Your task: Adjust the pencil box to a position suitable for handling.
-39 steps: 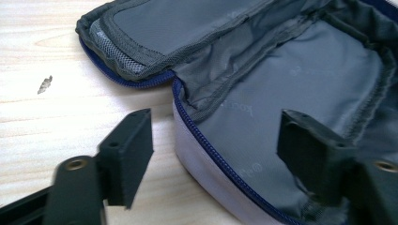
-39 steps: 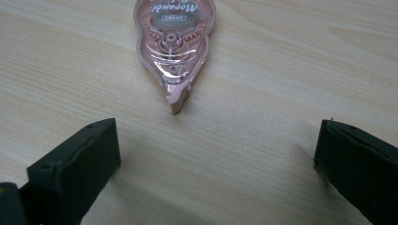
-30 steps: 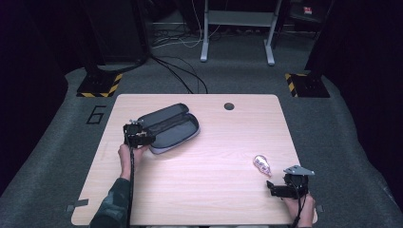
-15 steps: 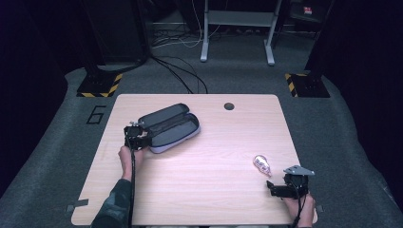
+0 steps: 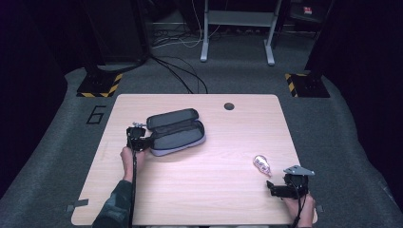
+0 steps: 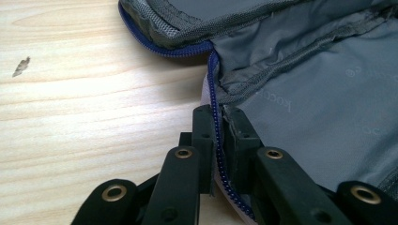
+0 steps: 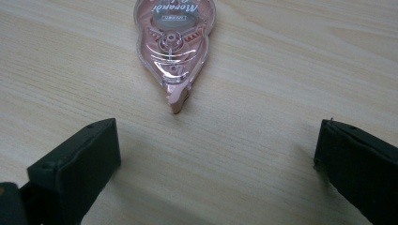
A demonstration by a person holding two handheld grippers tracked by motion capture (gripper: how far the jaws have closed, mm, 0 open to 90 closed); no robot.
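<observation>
Pencil case (image 5: 177, 132), grey and lying open, sits at about ten o'clock on the wooden table (image 5: 209, 190), its lid folded back toward twelve. The left gripper (image 5: 142, 141) meets the case's nine-o'clock end; its jaws have just been closing, and in the left gripper view (image 6: 219, 140) they are clamped together on the case's rim, with the blue zipper (image 6: 213, 84) running up between the pads. That view crops the case on the top and right, so its far end and most of its lining lie out of frame; small print on the lining is too faint to read.

A pink correction-tape dispenser (image 5: 262, 164) lies at about four o'clock on the table, well apart from the case. The right gripper (image 5: 278, 189) rests just short of it, toward six. In the right gripper view (image 7: 216, 154) the jaws stand wide apart with bare wood between them, and the dispenser (image 7: 173, 47) lies beyond the tips at twelve, untouched, its top end cut off by the frame edge. In the high view its shape is only a small blur.
</observation>
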